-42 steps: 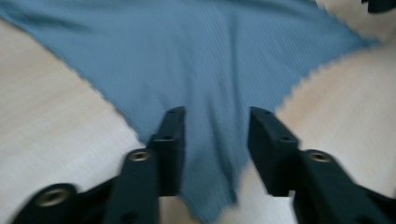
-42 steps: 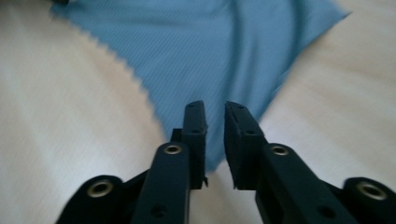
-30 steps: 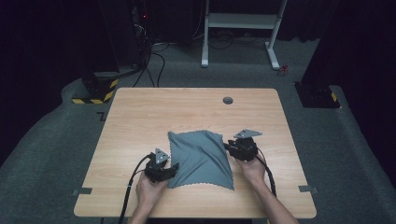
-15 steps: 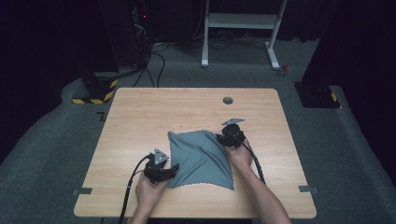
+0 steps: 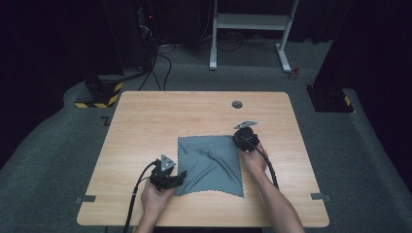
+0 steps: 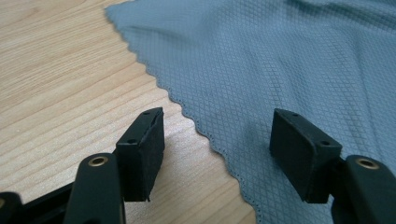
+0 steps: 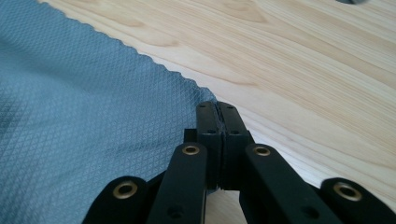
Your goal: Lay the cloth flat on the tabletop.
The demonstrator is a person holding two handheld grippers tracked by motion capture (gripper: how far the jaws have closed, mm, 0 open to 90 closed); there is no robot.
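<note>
Grey cloth (image 5: 210,164) lies flat on wooden worktop (image 5: 145,121), near your edge, long axis running away from you, slightly skewed. Your right gripper (image 7: 217,122) pinches its far right corner, jaws pressed together. Your left gripper (image 6: 217,148) spread wide, straddling near left zigzag edge.

- No text, label, brand or number can be read on the wooden table (image 5: 145,116), the grey cloth (image 5: 209,162) or the floor.
</note>
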